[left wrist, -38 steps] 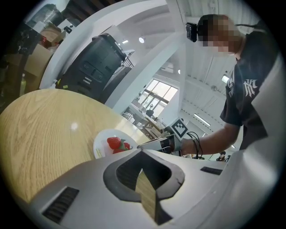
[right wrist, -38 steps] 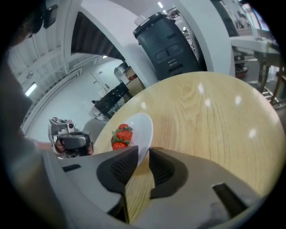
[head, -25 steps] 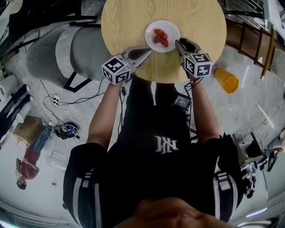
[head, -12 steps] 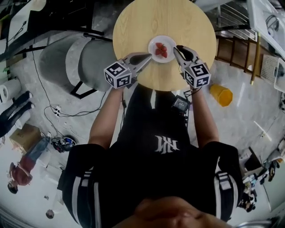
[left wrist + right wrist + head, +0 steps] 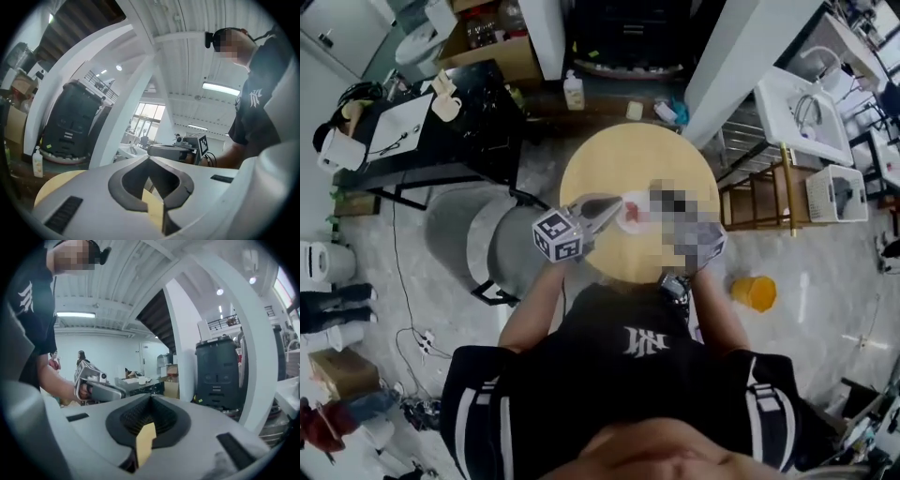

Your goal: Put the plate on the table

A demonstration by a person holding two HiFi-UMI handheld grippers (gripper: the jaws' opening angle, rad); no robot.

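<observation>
A white plate [image 5: 630,218] with red strawberries lies on the round wooden table [image 5: 623,155], toward its near edge. My left gripper [image 5: 616,204] points at the plate's left rim from just beside it; in the left gripper view its jaws meet at the tips [image 5: 149,157] with nothing between them. A mosaic patch covers my right gripper in the head view, to the right of the plate. The right gripper view shows its jaws [image 5: 151,396] shut and empty. Each gripper view looks level across the room and shows the other gripper [image 5: 180,151] [image 5: 97,386], not the plate.
A grey chair [image 5: 483,246] stands left of the table, an orange bucket [image 5: 754,292] on the floor to its right. A black desk [image 5: 417,131] is at the back left, a white pillar [image 5: 741,47] and sink shelves [image 5: 811,103] at the back right.
The head camera has risen, so the table and plate look smaller and more of the room shows. The plate stays on the table with both shut grippers beside it.
</observation>
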